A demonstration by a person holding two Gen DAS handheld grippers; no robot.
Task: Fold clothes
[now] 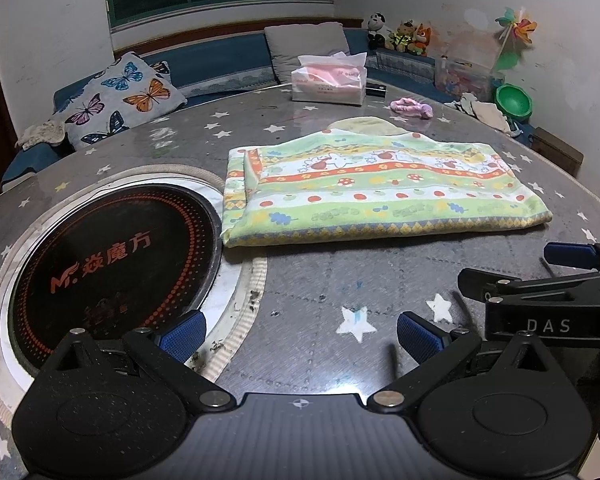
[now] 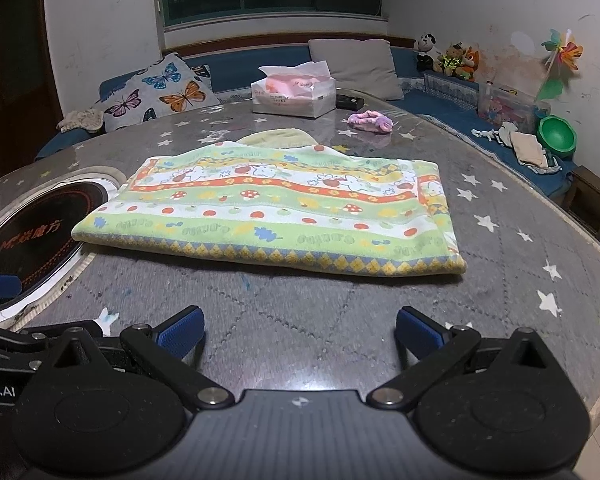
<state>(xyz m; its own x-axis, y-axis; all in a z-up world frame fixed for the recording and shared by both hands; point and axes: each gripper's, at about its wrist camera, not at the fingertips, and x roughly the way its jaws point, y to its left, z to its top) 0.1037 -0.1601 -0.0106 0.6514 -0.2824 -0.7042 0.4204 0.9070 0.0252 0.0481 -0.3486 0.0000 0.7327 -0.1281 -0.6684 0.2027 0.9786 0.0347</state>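
Folded cloth (image 2: pixel 284 208) lies untouched on the table (image 2: pixel 300 320); both tools, left (image 1: pixel 300 332) and right (image 2: pixel 300 332), spread wide, empty.

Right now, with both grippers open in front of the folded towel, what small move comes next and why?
Probably ease the right hand-held gripper forward to the patterned towel and pinch its near right corner for another fold. Both grippers are open, empty and short of the towel, which lies flat on the table.
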